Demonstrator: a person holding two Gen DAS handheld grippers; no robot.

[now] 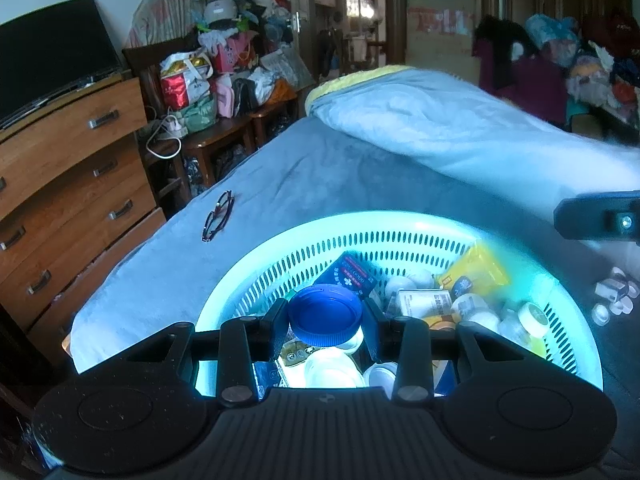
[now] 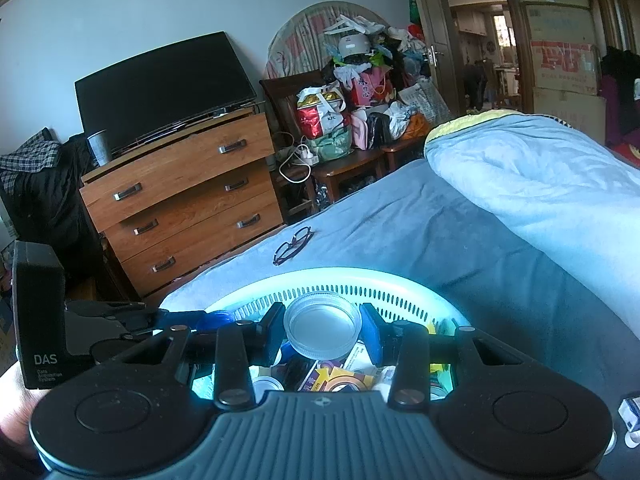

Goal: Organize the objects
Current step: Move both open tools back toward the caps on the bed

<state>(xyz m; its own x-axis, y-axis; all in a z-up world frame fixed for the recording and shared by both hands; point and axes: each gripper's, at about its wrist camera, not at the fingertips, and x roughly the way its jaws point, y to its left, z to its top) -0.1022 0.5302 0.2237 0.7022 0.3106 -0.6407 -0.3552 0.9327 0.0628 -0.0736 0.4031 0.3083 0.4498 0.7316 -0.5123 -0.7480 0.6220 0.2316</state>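
Observation:
A round pale-green slotted basket [image 1: 400, 224] sits on the blue bed, full of small medicine boxes, packets and white bottles. My left gripper [image 1: 325, 322] hangs over its near side, shut on a jar with a blue screw lid [image 1: 325, 312]. In the right wrist view the same basket [image 2: 344, 276] lies below my right gripper [image 2: 322, 332], which is shut on a jar with a clear lid [image 2: 322, 326]. The left gripper's body [image 2: 40, 320] shows at the left edge there. A part of the right gripper [image 1: 600, 220] shows at the right edge of the left wrist view.
Folded glasses [image 1: 218, 216] lie on the blue blanket [image 1: 320, 168] beyond the basket. A rolled light-blue quilt [image 1: 460, 120] crosses the bed on the right. Small white items [image 1: 616, 296] lie right of the basket. A wooden dresser [image 2: 180, 200] with a TV stands left.

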